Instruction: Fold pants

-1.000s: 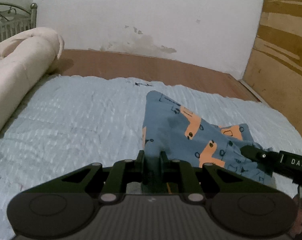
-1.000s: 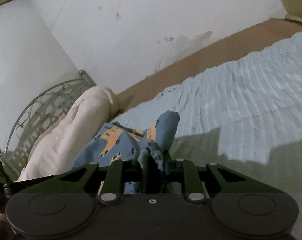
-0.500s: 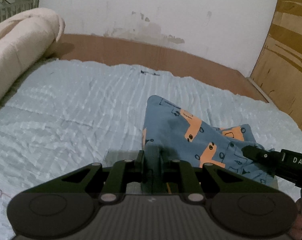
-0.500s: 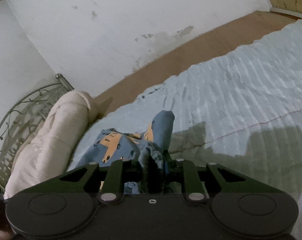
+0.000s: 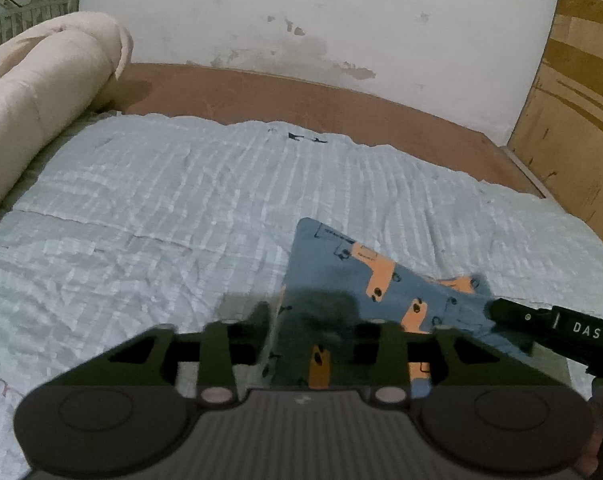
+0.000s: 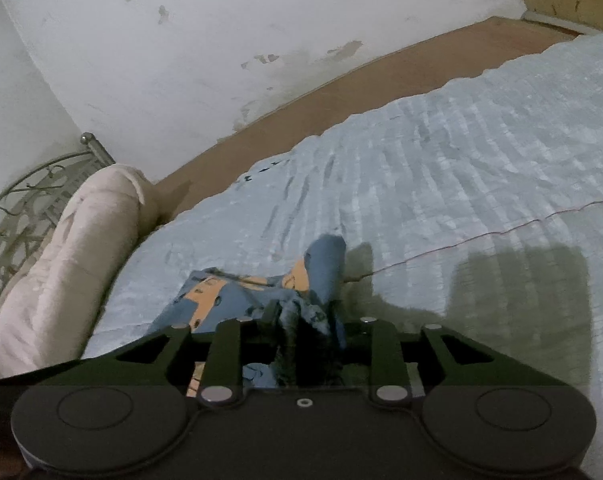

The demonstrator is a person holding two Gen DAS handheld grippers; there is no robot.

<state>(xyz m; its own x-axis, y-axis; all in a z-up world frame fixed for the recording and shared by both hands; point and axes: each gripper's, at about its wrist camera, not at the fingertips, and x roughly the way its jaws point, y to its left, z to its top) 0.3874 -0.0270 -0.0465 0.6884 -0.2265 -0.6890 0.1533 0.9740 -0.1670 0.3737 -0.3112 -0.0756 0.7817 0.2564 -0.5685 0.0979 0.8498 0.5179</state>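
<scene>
Blue pants with orange car prints lie bunched on a light blue bedspread. My left gripper is at their near left corner. Its jaws are opening, and the cloth lies loose between the spread fingers. In the right wrist view the pants stretch away to the left. My right gripper has a bunched fold standing between its fingers; its jaws are opening but still touch the cloth. The right gripper's black finger shows at the pants' right end in the left wrist view.
A rolled cream quilt lies along the left side of the bed, with a metal headboard behind it. A brown bed board and a white wall stand beyond. A wooden panel is at the right.
Both grippers have sunk toward the bed with the pants. The left jaws, shut on the cloth before, now stand apart. The right jaws have widened a little.
</scene>
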